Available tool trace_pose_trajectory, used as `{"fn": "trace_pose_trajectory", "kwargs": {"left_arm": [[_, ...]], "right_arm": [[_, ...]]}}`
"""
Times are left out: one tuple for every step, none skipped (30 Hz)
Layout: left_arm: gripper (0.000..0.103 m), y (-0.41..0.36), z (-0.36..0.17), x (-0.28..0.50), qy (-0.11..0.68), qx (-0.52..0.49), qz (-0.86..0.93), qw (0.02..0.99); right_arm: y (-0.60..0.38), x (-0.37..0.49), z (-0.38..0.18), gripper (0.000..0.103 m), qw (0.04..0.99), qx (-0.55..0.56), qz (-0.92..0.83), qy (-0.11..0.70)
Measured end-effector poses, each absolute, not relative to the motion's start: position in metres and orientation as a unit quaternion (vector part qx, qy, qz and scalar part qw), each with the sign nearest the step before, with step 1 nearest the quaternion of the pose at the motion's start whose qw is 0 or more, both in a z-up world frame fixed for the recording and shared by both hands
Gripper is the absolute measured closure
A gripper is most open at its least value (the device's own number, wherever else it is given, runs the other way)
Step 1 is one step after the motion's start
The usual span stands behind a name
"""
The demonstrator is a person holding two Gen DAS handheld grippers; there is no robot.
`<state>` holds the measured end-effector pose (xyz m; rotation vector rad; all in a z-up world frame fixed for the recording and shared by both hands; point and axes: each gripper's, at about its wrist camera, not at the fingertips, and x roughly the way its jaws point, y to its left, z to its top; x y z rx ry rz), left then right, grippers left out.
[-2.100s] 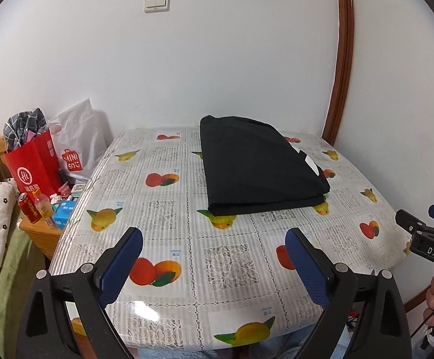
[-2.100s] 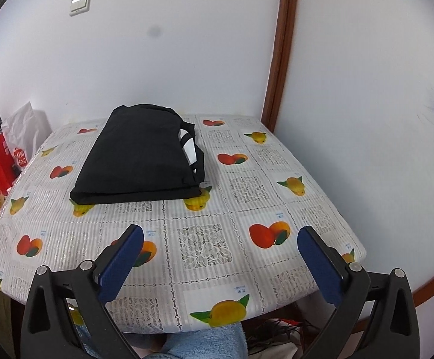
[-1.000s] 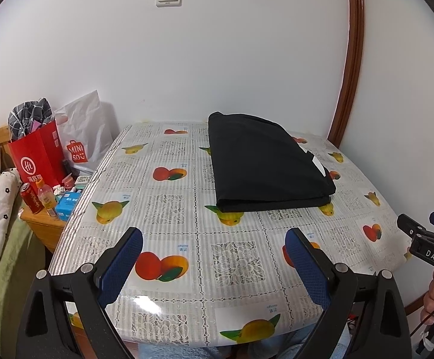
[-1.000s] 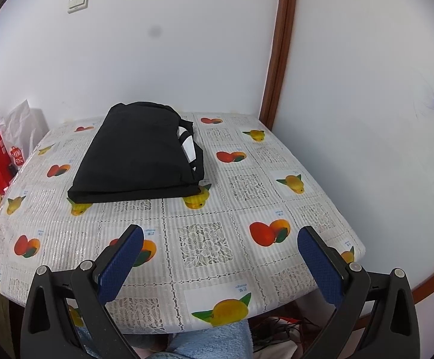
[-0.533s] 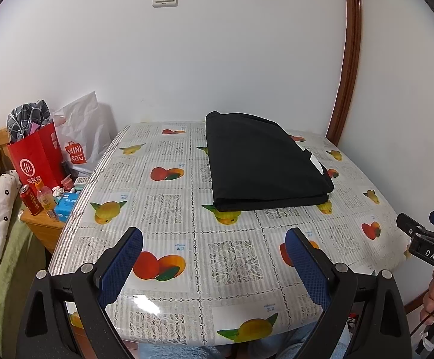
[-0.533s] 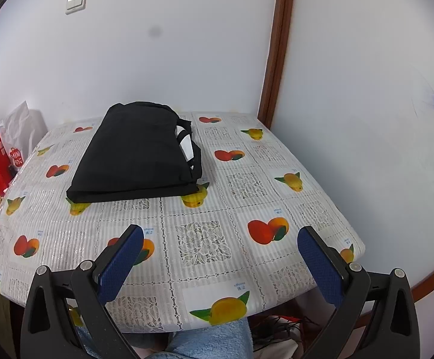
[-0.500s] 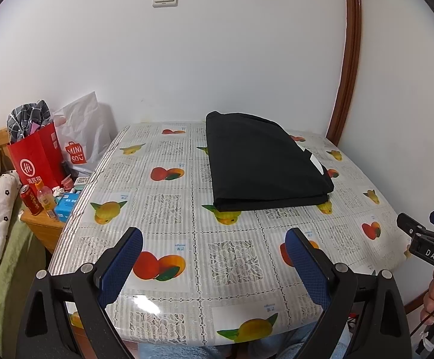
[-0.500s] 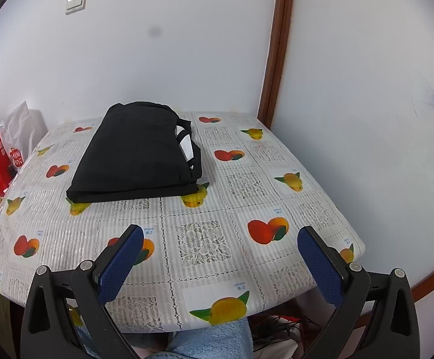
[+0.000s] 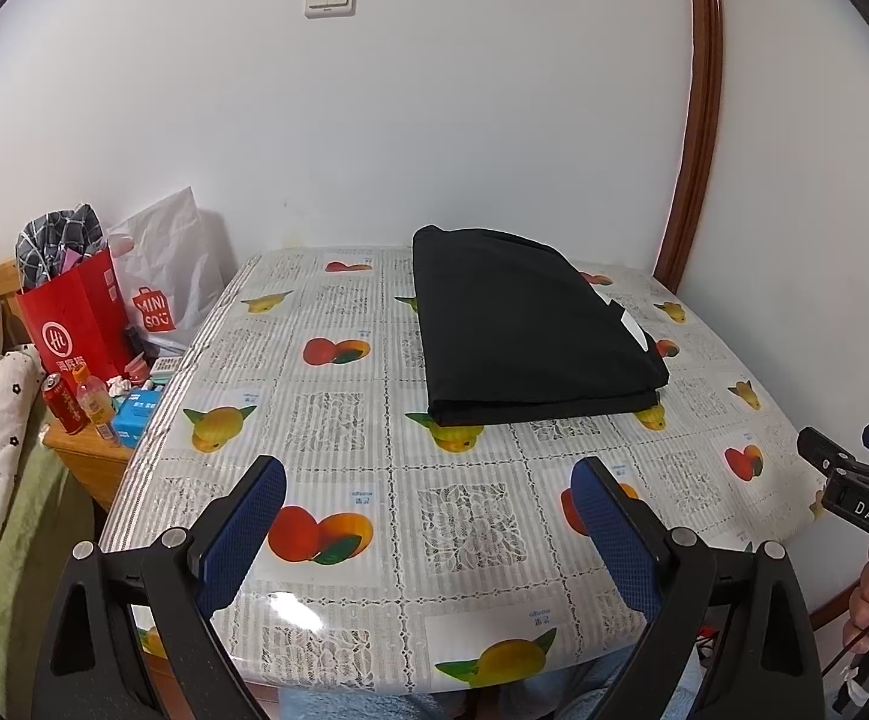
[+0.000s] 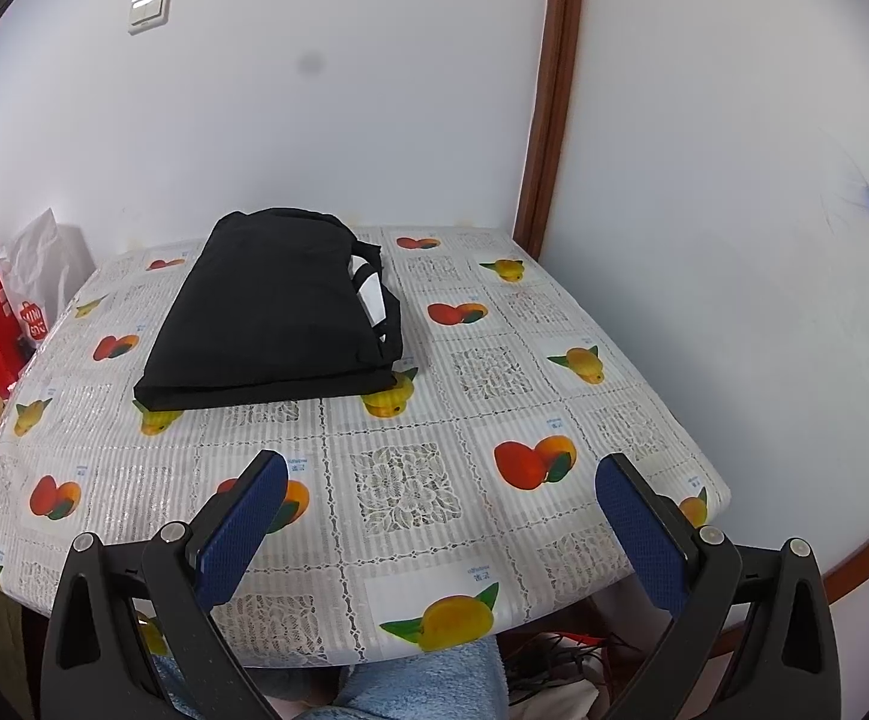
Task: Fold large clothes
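Table (image 9: 374, 498) covered by a fruit-print cloth (image 10: 410, 480). One folded black garment (image 9: 524, 324) lies flat on its far half, toward the wall.

Both views look forward from the near edge of the table (image 9: 338, 420) — the left one set further left, the right one nearer the side wall. Ahead of both sets of jaws, both show the folded black garment (image 9: 524, 330) (image 10: 278, 312) — well apart.

"MINISO" stands on the white bag (image 9: 167, 276), seemingly "DAS" on the right tongs (image 9: 854, 468).
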<state>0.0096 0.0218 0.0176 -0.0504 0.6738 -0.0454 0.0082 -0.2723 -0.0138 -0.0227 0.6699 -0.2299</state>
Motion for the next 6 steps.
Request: {"fn": "trace_pose_trajectory", "kwargs": {"left_arm": [[0.007, 0.0218, 0.0176, 0.0093, 0.329, -0.024, -0.021, 0.944], [0.007, 0.022, 0.0178, 0.01, 0.33, -0.025, -0.022, 0.943], [0.007, 0.0221, 0.0177, 0.0106, 0.331, -0.026, -0.023, 0.943], [0.007, 0.0223, 0.0181, 0.0115, 0.331, -0.028, -0.024, 0.943], [0.007, 0.0223, 0.0185, 0.0119, 0.33, -0.027, -0.024, 0.943], [0.007, 0.0216, 0.0193, 0.0122, 0.325, -0.024, -0.023, 0.945]], "right_arm": [[-0.2723, 0.0084, -0.0137, 0.002, 0.938, -0.012, -0.112, 0.328], [-0.2724, 0.0089, -0.0136, 0.002, 0.938, -0.011, -0.112, 0.328], [-0.2725, 0.0094, -0.0134, 0.002, 0.938, -0.01, -0.112, 0.329], [-0.2728, 0.0097, -0.0129, 0.002, 0.938, -0.01, -0.111, 0.329], [-0.273, 0.0104, -0.0127, 0.002, 0.938, -0.01, -0.109, 0.329], [-0.2727, 0.0111, -0.0126, 0.002, 0.938, -0.011, -0.108, 0.329]]}}
